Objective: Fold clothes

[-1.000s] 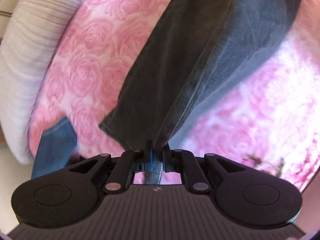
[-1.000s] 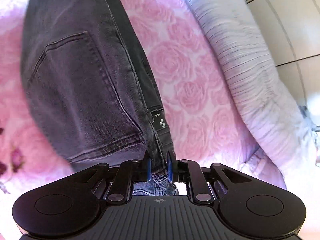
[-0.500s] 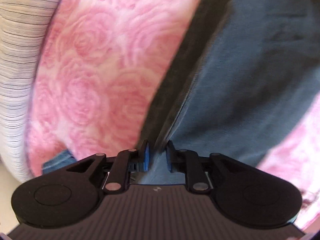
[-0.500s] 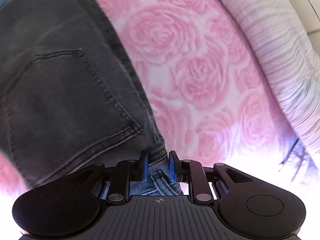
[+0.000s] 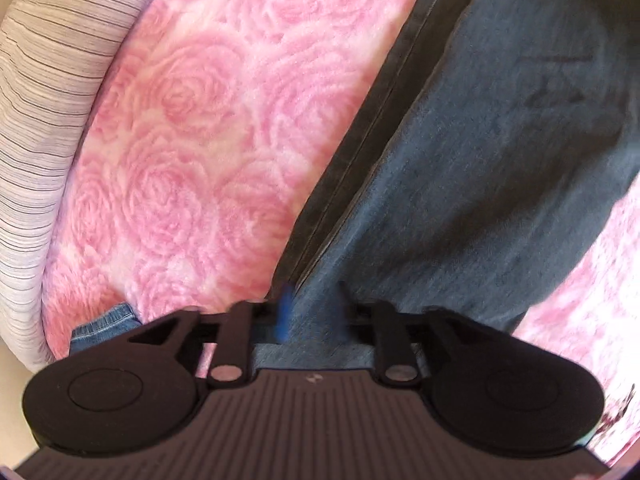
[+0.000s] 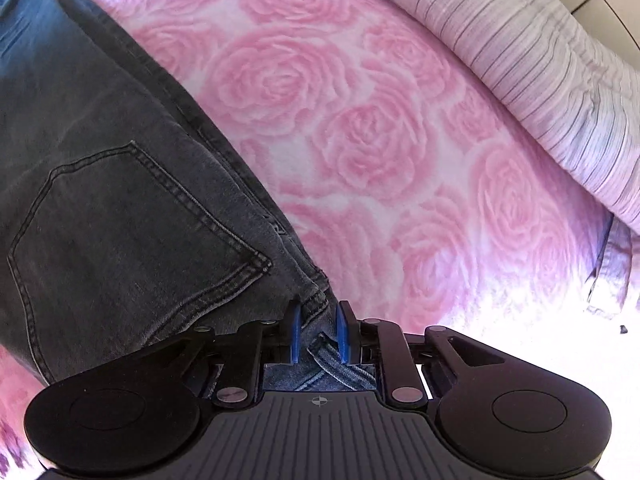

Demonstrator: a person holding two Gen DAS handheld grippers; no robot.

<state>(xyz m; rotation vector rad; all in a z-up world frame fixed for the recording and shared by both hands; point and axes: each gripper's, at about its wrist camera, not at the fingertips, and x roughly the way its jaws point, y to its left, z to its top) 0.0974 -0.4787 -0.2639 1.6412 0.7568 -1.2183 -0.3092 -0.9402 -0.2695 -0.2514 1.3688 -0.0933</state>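
Note:
Dark grey jeans (image 5: 480, 160) lie stretched over a pink rose blanket (image 5: 200, 120). In the left wrist view their bluish inner side faces up. My left gripper (image 5: 315, 308) sits low over the cloth with its jaws opening. Its fingers are blurred and stand apart, with denim lying loose between them. In the right wrist view the jeans (image 6: 120, 200) show a back pocket (image 6: 120, 232) facing up. My right gripper (image 6: 318, 330) has the waistband corner and a belt loop between its blue pads, and its jaws are closing on them.
A striped white cover (image 5: 40, 80) rims the blanket on the left; in the right wrist view the same striped cover (image 6: 540, 60) runs along the upper right. A blue denim hem (image 5: 102, 326) peeks out at the lower left beside my left gripper.
Both grippers have come down towards the bed, and the jeans that hung from them now rest on the blanket. The left jaws have spread apart off the cloth.

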